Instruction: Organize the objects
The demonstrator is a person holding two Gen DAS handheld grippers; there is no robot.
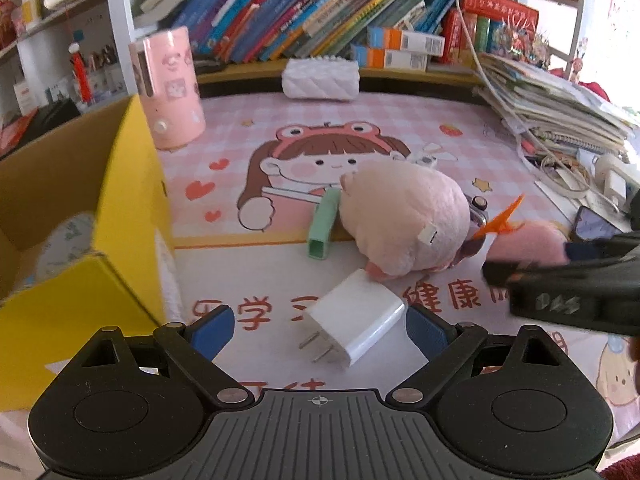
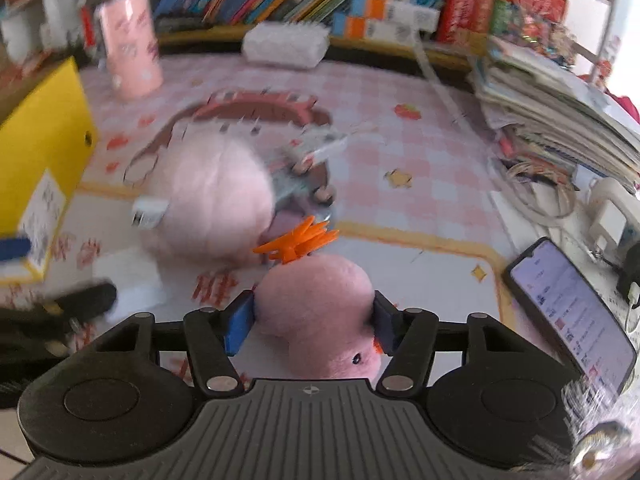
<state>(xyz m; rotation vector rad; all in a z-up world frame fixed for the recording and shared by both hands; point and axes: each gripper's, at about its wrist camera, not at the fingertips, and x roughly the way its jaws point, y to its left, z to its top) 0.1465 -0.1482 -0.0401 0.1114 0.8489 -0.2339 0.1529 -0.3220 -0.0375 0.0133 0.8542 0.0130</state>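
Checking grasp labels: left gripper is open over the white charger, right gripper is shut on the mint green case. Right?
Not quite. The right gripper is shut on the small pink plush, as the right wrist view shows. The mint green case lies untouched. Left gripper and white charger: correct.

open mat (image 1: 460, 148) behind big plush (image 1: 404, 220); yellow box (image 1: 132, 184) walls left.

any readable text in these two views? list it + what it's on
"学" in red, on the desk mat.
"健康" in red, on the same mat, right of the white charger.
Raised lettering on the right gripper body: blurred, unreadable.
Book spines, orange and white boxes, phone screen, yellow box label: too small or blurred.
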